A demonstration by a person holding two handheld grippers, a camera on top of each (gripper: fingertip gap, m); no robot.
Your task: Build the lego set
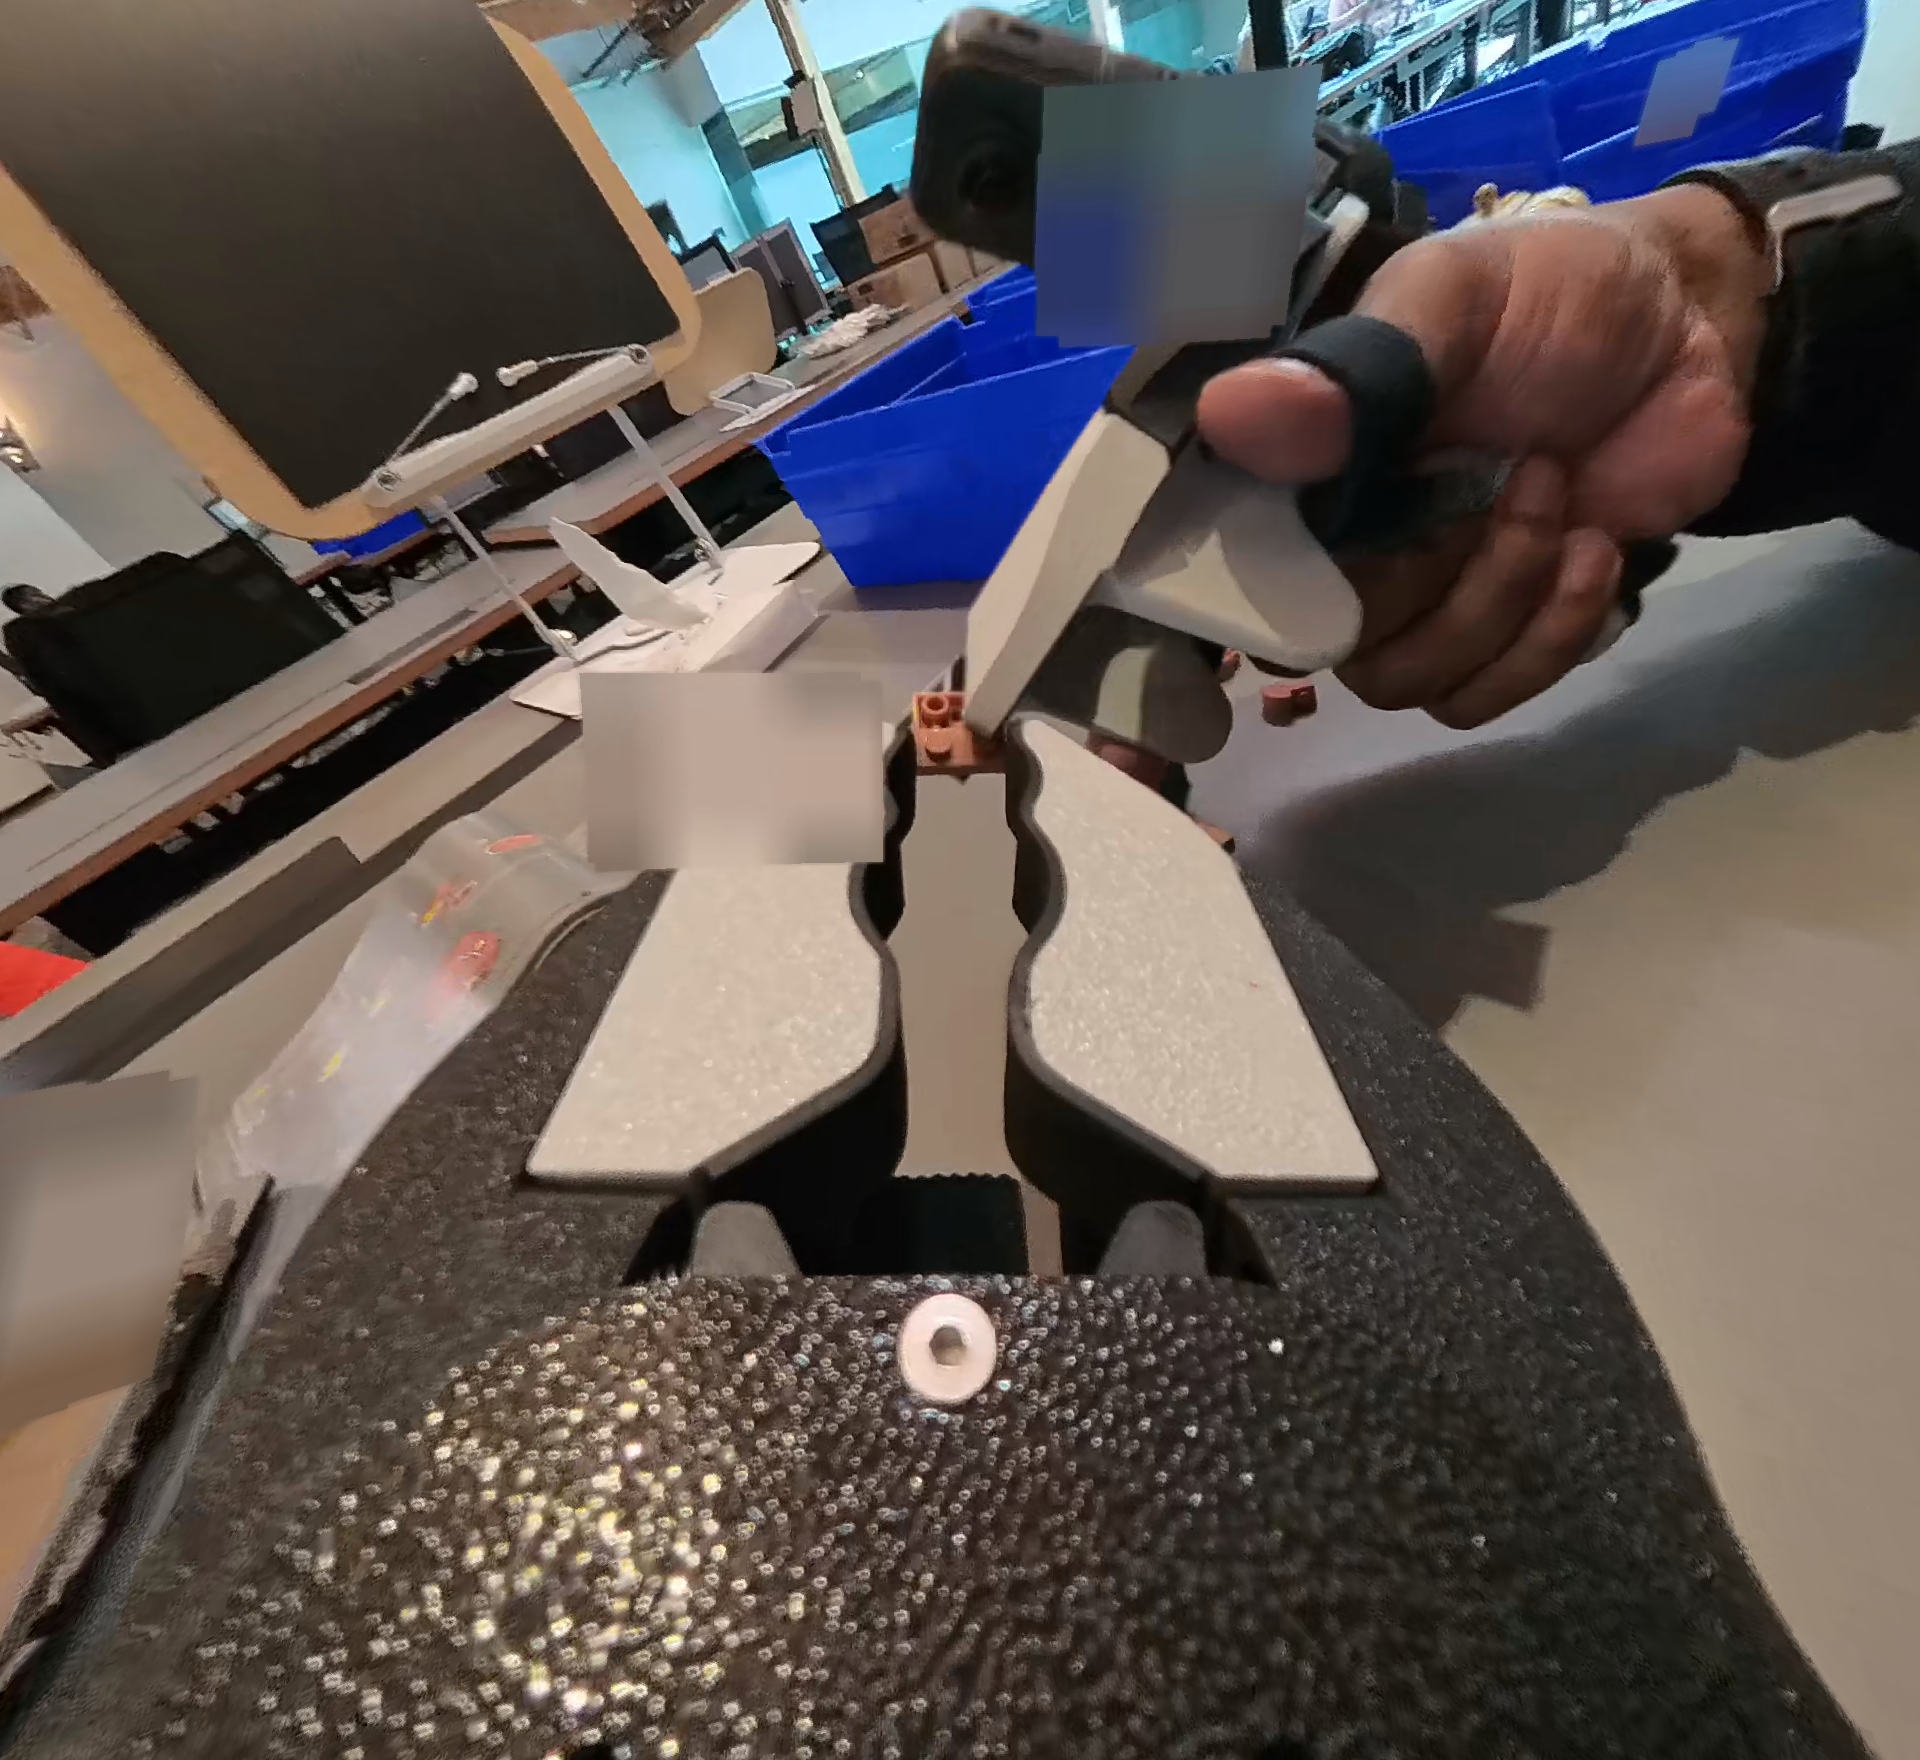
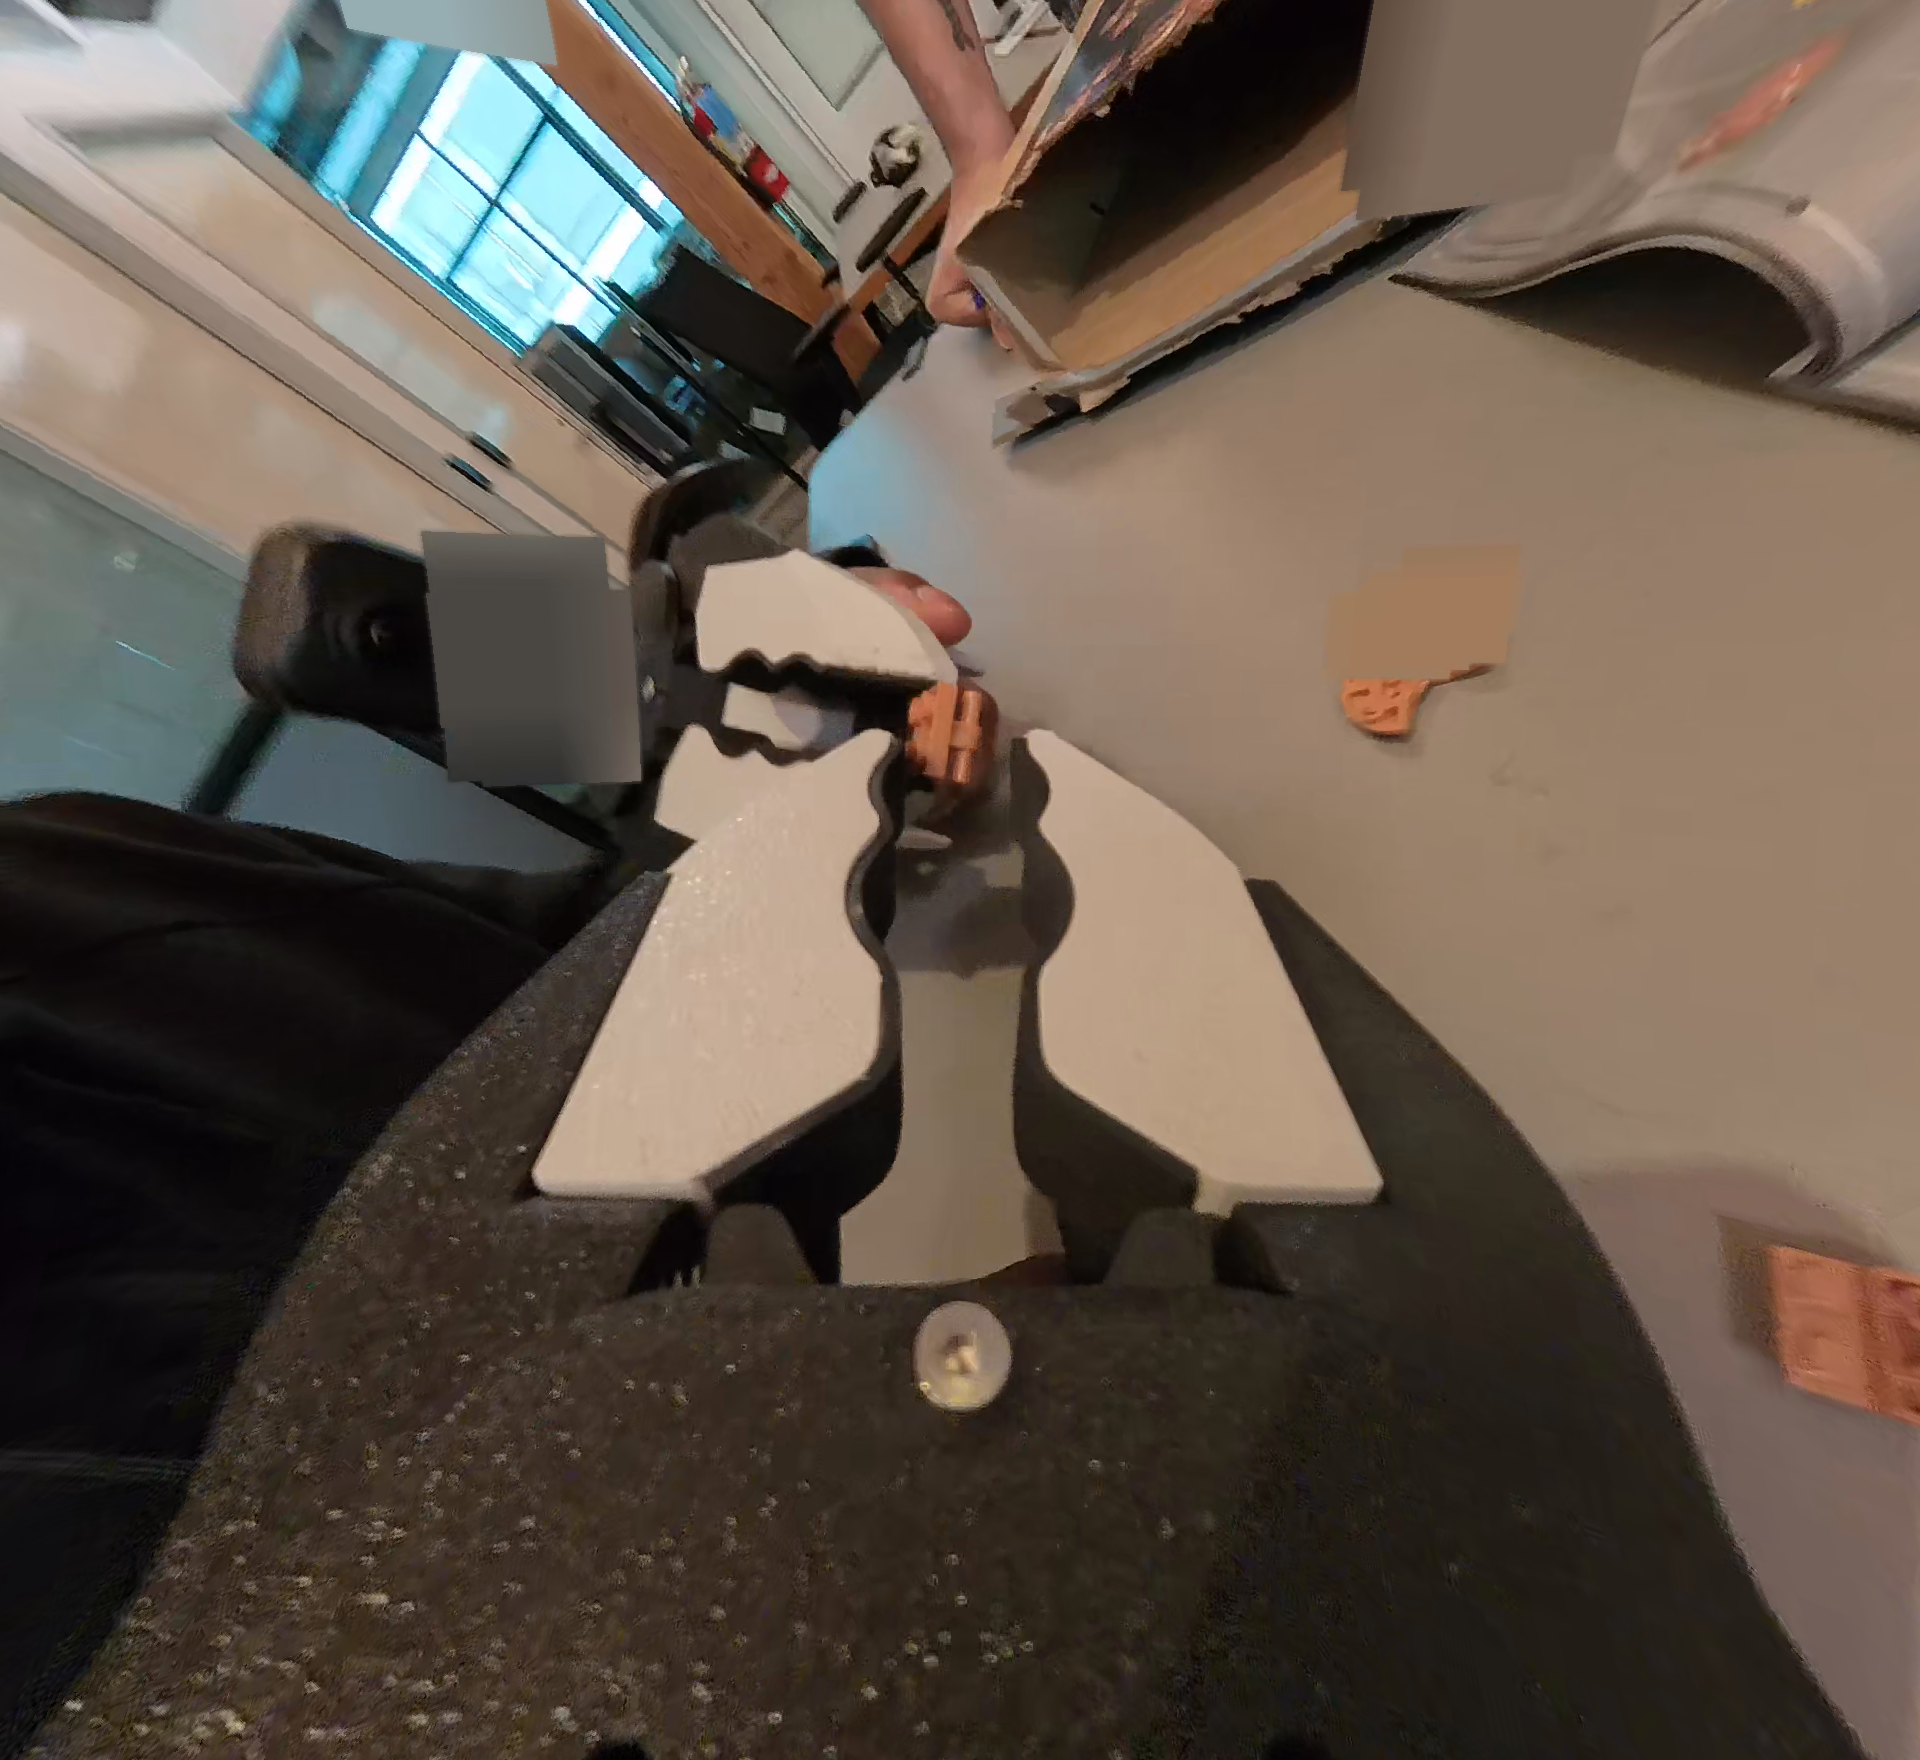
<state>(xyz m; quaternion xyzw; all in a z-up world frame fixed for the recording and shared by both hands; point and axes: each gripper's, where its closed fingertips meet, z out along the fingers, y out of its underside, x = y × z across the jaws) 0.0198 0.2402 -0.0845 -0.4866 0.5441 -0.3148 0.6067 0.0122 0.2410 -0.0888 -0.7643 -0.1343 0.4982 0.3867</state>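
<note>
Left gripper [image 1: 954,754] pinches a brown studded brick [image 1: 948,742]; right gripper [image 2: 961,770] stands narrowly parted beside it.

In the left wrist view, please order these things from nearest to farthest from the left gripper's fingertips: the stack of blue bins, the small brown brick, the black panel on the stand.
1. Small brown brick: between the tips of the left gripper.
2. Stack of blue bins: behind, slightly right, on the table.
3. Black panel on the stand: upper left; its place relative to the bins is hard to call.

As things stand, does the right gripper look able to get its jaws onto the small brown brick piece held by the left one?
Probably yes: the right gripper already has a fingertip at the brick piece held in the left gripper, with nothing between them.
</note>
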